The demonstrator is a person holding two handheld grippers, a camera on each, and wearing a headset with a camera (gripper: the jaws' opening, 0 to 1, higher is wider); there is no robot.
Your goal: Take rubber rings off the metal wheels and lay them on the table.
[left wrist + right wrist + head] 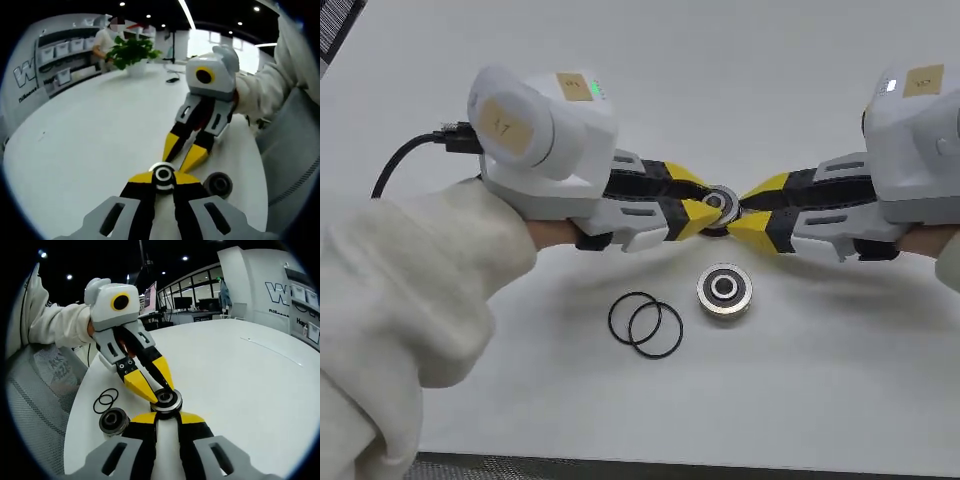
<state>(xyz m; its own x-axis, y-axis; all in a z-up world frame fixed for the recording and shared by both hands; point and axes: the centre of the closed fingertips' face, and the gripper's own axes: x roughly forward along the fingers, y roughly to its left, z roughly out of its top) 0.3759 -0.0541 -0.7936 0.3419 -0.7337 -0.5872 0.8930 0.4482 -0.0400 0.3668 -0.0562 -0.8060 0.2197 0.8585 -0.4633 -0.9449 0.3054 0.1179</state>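
A metal wheel point(722, 201) sits clamped in my left gripper point(706, 206) above the table point(820, 400); my right gripper point(744, 214) meets its rim, whether pinching I cannot tell. Steel likely heavy, stiff, slick; rubber soft and stretchy, best nipped at the outer edge. Two rubber rings point(645, 323) and a second wheel point(724, 290) lie on the table below

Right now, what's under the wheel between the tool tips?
Only white table shows around it; the spot directly beneath is covered by the metal wheel itself.

There are 2 metal wheels point(724, 289), 2 loose rubber rings point(632, 317), 1 left claw point(705, 208) and 1 right claw point(744, 208).
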